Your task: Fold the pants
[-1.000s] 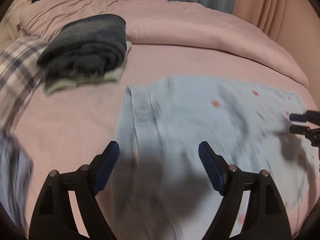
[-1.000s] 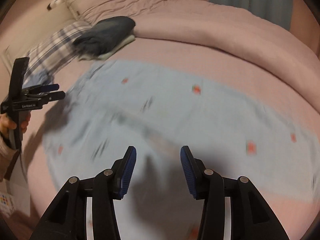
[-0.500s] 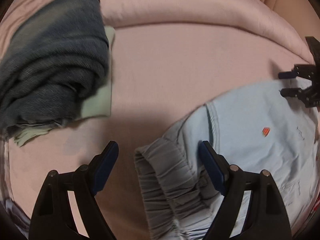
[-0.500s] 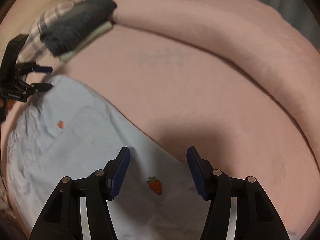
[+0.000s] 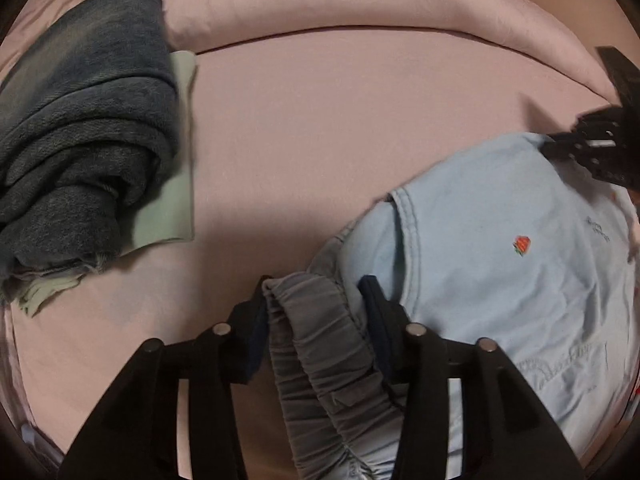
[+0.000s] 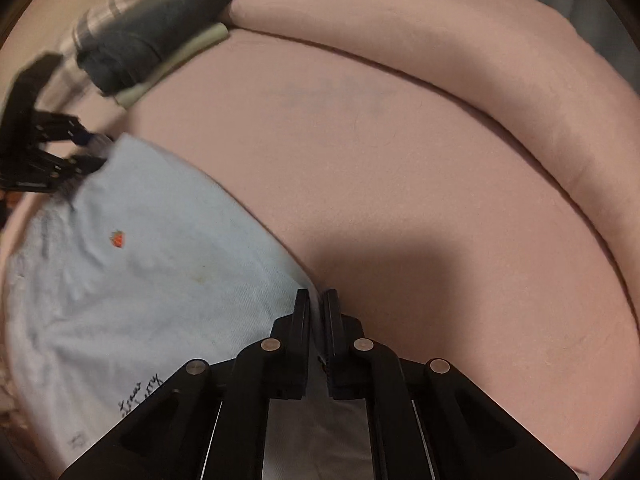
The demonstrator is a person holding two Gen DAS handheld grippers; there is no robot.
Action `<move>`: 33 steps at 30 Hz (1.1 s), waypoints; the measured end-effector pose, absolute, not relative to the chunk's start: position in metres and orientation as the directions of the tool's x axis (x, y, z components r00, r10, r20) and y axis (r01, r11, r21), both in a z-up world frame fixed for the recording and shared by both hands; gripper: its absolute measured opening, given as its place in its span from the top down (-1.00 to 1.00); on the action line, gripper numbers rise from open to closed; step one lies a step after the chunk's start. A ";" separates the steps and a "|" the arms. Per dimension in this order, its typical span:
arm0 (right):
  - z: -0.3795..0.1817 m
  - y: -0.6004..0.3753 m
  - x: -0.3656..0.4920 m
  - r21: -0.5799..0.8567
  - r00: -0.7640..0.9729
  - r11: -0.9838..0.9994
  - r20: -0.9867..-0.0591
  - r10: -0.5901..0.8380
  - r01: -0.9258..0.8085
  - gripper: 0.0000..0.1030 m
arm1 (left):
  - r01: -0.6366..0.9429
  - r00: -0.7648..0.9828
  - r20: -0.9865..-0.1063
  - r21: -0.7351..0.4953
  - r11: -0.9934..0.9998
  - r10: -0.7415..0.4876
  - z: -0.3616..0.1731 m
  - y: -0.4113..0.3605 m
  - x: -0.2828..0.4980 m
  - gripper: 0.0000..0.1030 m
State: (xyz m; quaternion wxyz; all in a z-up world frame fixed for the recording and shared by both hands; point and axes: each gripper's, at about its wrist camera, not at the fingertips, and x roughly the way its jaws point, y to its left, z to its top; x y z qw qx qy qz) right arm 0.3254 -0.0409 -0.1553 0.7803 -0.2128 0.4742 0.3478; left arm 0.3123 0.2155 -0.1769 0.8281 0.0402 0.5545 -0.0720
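Light blue pants with small strawberry prints lie on the pink bed. My left gripper is shut on their gathered elastic waistband. My right gripper is shut on the far edge of the pants, its fingers nearly touching with a thin fold of cloth between them. Each gripper shows in the other's view: the right one at the right edge, the left one at the left edge.
A folded stack of dark grey-blue denim on a pale green garment sits to the left. A rolled pink duvet runs along the back. Pink sheet lies beyond the pants.
Both grippers have closed from wide open onto the pants: the left onto the waistband, the right onto the edge. Earlier, both swung over the spread pants toward these ends.
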 end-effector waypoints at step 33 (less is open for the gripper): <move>-0.155 -0.064 -0.007 -0.330 0.501 0.485 -0.819 0.279 -0.810 0.91 | 0.128 0.723 -0.688 0.050 0.990 -0.059 -0.165 0.205 0.020 0.48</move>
